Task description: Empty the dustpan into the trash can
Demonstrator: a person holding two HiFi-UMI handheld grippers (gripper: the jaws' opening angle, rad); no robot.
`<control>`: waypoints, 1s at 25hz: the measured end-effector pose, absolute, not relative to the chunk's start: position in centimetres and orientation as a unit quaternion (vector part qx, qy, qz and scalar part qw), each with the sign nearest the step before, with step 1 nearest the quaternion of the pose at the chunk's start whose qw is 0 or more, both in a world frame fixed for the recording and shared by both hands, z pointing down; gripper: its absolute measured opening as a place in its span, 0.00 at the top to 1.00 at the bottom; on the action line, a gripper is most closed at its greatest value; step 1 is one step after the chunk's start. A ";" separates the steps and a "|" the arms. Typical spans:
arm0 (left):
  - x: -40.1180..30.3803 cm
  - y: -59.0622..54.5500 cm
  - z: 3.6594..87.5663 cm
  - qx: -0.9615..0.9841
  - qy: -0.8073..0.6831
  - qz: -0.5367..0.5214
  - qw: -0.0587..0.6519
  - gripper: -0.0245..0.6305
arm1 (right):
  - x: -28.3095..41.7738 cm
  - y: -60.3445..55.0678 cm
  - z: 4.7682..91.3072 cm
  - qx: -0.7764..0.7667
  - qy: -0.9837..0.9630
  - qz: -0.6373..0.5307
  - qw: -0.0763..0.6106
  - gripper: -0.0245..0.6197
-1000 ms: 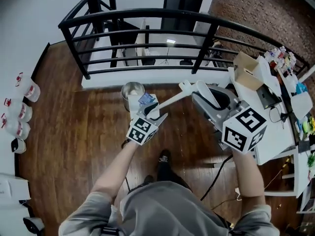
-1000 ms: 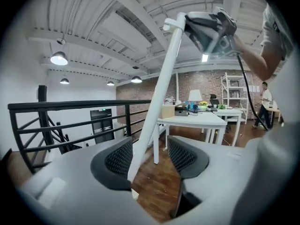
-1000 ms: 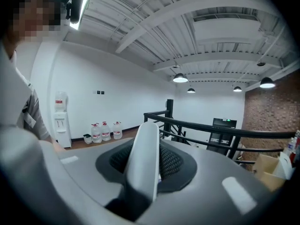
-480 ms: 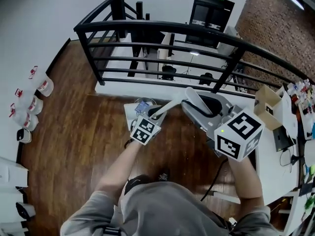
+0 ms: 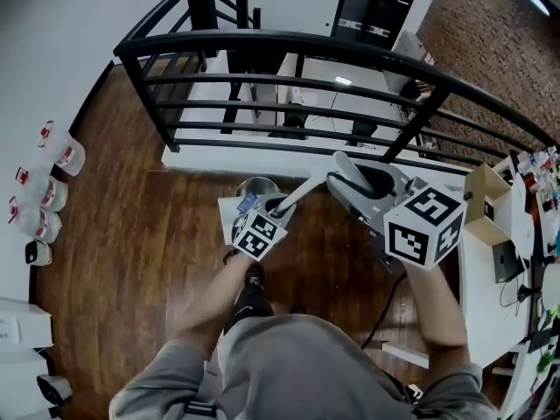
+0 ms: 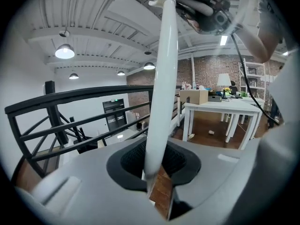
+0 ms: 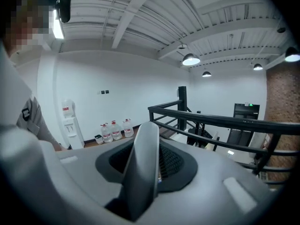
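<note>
A white long-handled dustpan (image 5: 229, 213) with blue scraps in it hangs low beside a round steel trash can (image 5: 256, 185) on the wood floor. Its white handle (image 5: 304, 189) slants up to the right. My left gripper (image 5: 278, 206) has just been closing and is shut on the lower handle (image 6: 159, 102), which runs up between the jaws. My right gripper (image 5: 346, 166) is shut on the handle's rounded top end (image 7: 143, 149). The left gripper view shows the right gripper (image 6: 206, 8) up at that top end.
A black metal railing (image 5: 289, 51) runs just behind the trash can, with a drop beyond it. Water jugs (image 5: 48, 195) line the left wall. A white table (image 5: 512, 278) with a cardboard box (image 5: 490, 195) stands at the right. A black cable (image 5: 385, 309) crosses the floor.
Both grippers have carried the dustpan toward the railing, and the pan now hangs right by the trash can. The left jaws have closed onto the handle.
</note>
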State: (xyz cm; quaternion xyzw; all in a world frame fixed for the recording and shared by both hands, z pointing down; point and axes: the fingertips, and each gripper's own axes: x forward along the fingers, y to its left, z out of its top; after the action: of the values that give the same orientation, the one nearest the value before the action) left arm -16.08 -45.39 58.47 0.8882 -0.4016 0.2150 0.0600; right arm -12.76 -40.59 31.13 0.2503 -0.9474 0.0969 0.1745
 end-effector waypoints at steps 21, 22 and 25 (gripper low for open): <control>-15.3 -63.3 61.9 0.923 -0.254 0.263 0.117 0.89 | -11.3 -66.4 31.7 0.382 -0.915 0.020 0.131 0.76; -14.9 -64.3 62.0 0.922 -0.252 0.267 0.121 0.89 | -10.7 -68.0 32.0 0.382 -0.914 0.016 0.135 0.77; -13.1 -67.6 62.4 0.917 -0.251 0.278 0.139 0.89 | -8.3 -73.0 33.1 0.373 -0.916 0.036 0.140 0.77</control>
State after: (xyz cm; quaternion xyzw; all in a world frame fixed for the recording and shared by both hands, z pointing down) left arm -13.10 -67.55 62.36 0.9168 -0.2513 0.2776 0.1389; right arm -8.28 -72.98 33.10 0.3730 -0.9165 0.0359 0.1402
